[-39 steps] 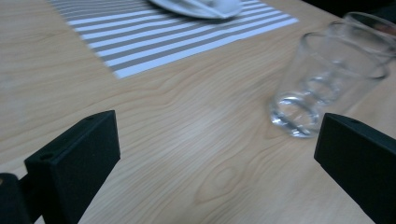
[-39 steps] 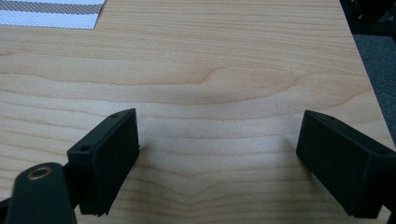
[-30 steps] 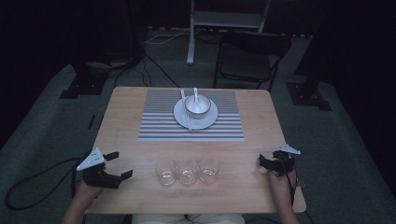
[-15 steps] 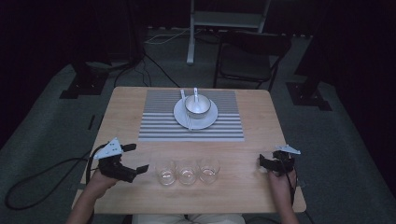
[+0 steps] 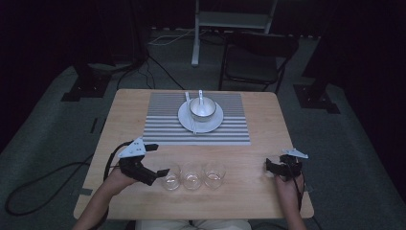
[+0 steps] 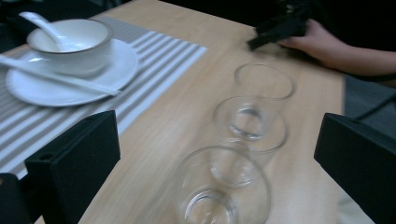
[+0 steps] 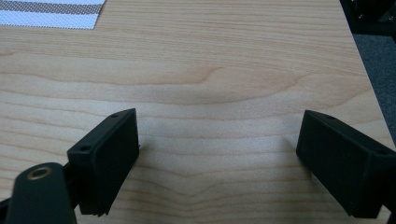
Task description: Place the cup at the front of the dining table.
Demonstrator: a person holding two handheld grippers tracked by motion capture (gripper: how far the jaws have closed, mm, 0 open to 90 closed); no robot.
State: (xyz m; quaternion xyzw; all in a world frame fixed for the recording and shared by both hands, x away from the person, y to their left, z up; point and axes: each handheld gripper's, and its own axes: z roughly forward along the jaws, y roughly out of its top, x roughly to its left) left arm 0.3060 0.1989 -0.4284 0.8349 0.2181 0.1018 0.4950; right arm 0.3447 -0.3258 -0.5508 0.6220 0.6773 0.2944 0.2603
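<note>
Your left tool [image 5: 159,160] is spread wide just beside the nearest glass [image 5: 171,178], the leftmost of three glasses in a row near the front edge of the bench [image 5: 268,129]; in the left gripper view that glass [image 6: 219,191] sits between the two jaws, with neither touching it. The middle glass [image 5: 192,176] and the far glass [image 5: 214,174] stand close behind it. Your right tool [image 5: 273,166] rests released on bare wood, well apart from the glasses. A bowl [image 5: 201,108] with a spoon sits on a plate [image 5: 215,122] on the striped mat [image 5: 230,132].
</note>
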